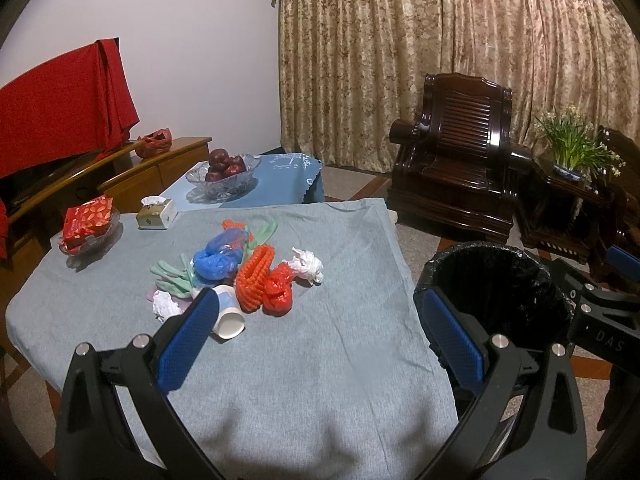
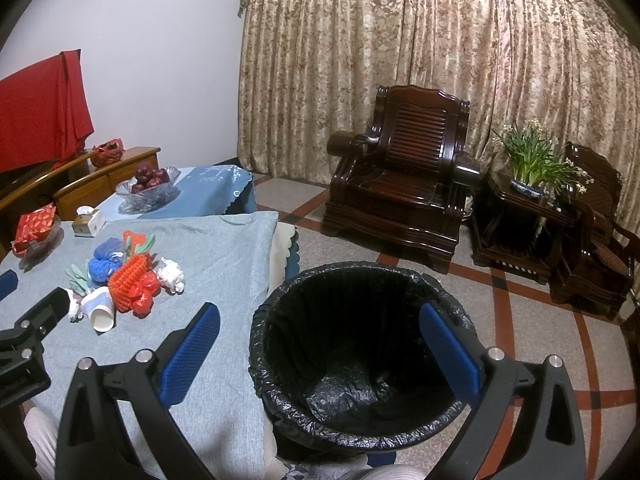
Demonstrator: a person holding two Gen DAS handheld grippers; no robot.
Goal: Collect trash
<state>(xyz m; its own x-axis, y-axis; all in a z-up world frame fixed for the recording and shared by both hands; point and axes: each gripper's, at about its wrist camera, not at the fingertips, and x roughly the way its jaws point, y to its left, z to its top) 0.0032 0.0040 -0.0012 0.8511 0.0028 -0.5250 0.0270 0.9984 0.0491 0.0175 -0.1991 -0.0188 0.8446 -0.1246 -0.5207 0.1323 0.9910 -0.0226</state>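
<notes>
Left gripper (image 1: 320,320): jaws wide, empty, short of paper cup (image 1: 228,312) | right gripper (image 2: 320,344): jaws wide, empty, above bin (image 2: 360,360) | trash heap (image 1: 256,272) mid-table | advice: pinch the cup's rim, carry over the liner.

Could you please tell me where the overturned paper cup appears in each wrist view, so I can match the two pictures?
Left wrist view: the paper cup lies lower centre-left, by the left gripper's left fingertip.
Right wrist view: the paper cup lies far left, at mid-height.
Shared landmark: the orange foam fruit net just right of the cup in both.
</notes>
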